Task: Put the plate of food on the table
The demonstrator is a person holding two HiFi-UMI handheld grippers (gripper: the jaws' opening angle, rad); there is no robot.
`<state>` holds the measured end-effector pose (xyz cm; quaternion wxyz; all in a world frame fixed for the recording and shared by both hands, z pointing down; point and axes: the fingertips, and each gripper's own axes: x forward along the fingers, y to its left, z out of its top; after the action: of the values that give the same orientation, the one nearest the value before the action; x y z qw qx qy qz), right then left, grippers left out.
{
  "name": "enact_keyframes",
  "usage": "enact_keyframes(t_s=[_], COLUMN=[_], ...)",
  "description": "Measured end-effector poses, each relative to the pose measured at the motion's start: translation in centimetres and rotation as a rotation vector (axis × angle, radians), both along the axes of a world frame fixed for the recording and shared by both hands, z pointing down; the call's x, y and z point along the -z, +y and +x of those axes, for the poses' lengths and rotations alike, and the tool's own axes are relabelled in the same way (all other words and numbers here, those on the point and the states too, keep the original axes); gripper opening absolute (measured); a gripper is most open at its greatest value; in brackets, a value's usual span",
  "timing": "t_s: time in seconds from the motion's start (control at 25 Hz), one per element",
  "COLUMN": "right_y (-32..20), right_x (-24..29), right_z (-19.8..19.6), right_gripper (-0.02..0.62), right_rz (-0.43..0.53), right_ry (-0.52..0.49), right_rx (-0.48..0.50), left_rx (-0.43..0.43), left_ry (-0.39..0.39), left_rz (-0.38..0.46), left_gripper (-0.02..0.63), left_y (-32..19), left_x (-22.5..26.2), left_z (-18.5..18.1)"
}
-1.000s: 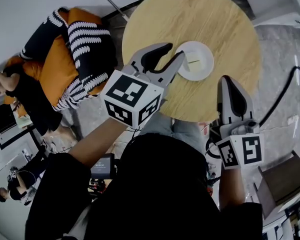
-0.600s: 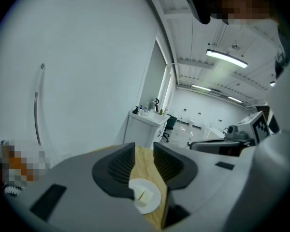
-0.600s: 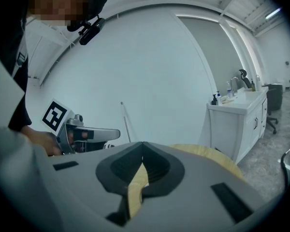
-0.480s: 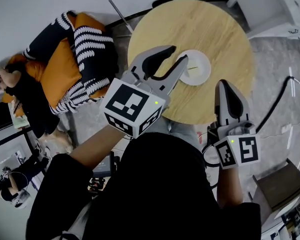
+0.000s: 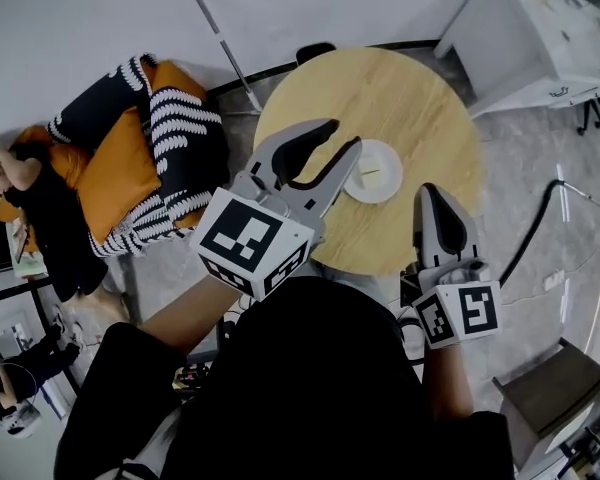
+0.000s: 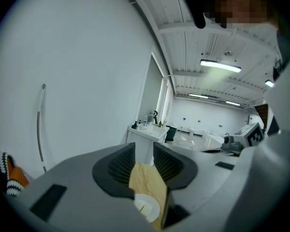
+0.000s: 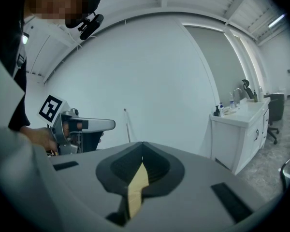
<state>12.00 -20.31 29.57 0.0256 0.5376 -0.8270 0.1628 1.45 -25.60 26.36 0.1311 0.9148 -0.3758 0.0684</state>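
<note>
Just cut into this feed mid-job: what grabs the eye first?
The round wooden table fills the middle of the head view, a white plate resting near its front edge. The left tongs hang open and empty just left of the plate; the right tongs are shut and empty at the table's near rim. At far left, a person lies against orange and striped cushions.

Round worktop (image 5: 410, 98): its surface lies free from 9 through 3 o'clock of the plate (image 5: 372, 171), the sole obstacle on it. The parted left claw (image 5: 342, 136) crowds the plate's 10 o'clock; a white cabinet (image 5: 510, 38) flanks the worktop's 2 o'clock edge.
</note>
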Motion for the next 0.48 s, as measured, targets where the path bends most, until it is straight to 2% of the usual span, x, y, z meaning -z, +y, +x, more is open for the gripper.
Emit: enact_keyframes(t_s=[0.24,0.48], right_y=[0.1,0.1], right_x=[2.4,4.0], right_z=[0.2,0.1], right_gripper=[0.008,0.008], right_rz=[0.047,0.083], right_ry=[0.011,0.019], right_rx=[-0.005,-0.008], left_rx=[0.010,0.021], left_ry=[0.033,0.041], left_rz=[0.036,0.072], left_gripper=[0.124,0.040], left_y=[0.4,0.8], left_x=[2.4,4.0], left_z=[-0.4,-0.9])
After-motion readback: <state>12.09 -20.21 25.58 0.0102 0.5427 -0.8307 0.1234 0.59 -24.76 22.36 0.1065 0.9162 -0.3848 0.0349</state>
